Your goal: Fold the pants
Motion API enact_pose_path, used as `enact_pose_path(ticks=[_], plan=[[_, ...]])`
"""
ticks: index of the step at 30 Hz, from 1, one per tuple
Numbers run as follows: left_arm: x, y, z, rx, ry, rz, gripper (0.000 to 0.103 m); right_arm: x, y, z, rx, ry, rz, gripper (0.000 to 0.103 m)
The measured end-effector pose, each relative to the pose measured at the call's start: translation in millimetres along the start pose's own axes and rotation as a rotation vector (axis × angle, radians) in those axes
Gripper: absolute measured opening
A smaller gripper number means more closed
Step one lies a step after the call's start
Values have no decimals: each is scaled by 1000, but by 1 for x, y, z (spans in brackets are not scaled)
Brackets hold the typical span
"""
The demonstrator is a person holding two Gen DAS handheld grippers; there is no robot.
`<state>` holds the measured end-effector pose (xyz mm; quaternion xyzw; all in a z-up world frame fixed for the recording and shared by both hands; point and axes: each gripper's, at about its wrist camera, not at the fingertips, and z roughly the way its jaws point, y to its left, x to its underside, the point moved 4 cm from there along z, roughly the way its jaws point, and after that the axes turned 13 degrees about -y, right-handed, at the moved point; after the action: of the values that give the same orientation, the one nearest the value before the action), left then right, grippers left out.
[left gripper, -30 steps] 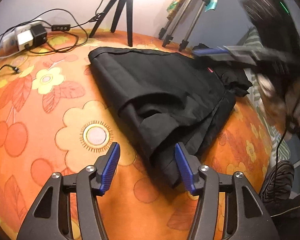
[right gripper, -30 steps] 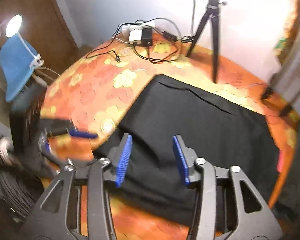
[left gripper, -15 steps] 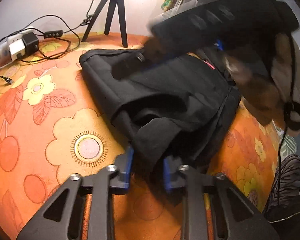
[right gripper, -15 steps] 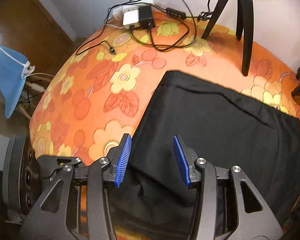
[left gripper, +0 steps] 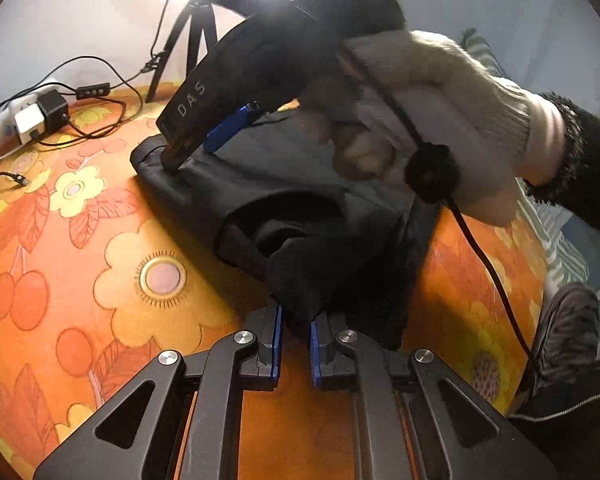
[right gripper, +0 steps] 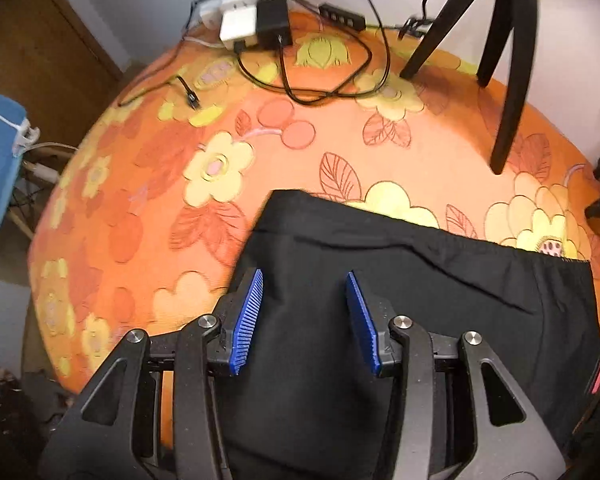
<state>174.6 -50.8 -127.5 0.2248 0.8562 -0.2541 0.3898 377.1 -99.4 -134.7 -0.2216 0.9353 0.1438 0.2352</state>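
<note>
The black pants [left gripper: 300,200] lie partly folded on the bench [left gripper: 80,280], which carries an orange cloth with yellow flowers; the near edge of the pants is bunched into a thick fold; the left tool [left gripper: 295,344] is closing its jaws on this fold, and the blue pads already pinch the cloth between them; the right tool [right gripper: 306,316] is seen from its own camera with the jaws spread about half way, pointing down over the flat part of the pants, with cloth below the gap but nothing pressed by the pads; in the left view the right tool [left gripper: 192,140] touches the far corner of the pants with one tip, held by a hand [left gripper: 432,120] in a pale knitted glove; a black tripod [right gripper: 500,60], a white charger [right gripper: 240,24] and black cables [right gripper: 332,88] stand at the far edge of the bench, well apart from the pants.
</note>
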Motion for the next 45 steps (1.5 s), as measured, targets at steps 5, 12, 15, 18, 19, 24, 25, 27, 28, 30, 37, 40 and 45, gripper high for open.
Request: enact_pose_path(ticks=[5,12,15,18,19,24,25,27,28,30,37,40,45], plan=[[4,13,-17,45,31,-69,19,28,5,-63,-95,-106,53,46],[-26,60,-37,-5,13,-68,31,111,46,-115,-214,-120,103,42],[-48,76,-27,-3,9,-61,31,130,65,-110,-204,-123,104,40],[-68,90,-6,36,23,-96,31,135,68,-98,-188,-131,174,40],[-70,91,1,42,35,-98,31,136,67,-94,-189,-122,197,40],[-76,103,29,66,72,-98,31,131,62,-79,-127,-139,295,40],[-76,103,31,74,76,-97,31,129,61,-77,-120,-142,310,40],[-76,107,40,74,83,-93,31,126,61,-73,-100,-149,333,40],[-76,108,42,79,86,-95,31,127,63,-73,-86,-152,331,40],[-76,109,52,90,95,-90,31,127,64,-70,-51,-150,315,38],[-77,116,72,87,131,-77,31,133,74,-82,-85,-136,272,2],[-76,119,79,88,144,-88,31,134,79,-103,-123,-146,252,2],[-76,118,78,79,143,-68,31,131,71,-134,-132,-212,245,2]])
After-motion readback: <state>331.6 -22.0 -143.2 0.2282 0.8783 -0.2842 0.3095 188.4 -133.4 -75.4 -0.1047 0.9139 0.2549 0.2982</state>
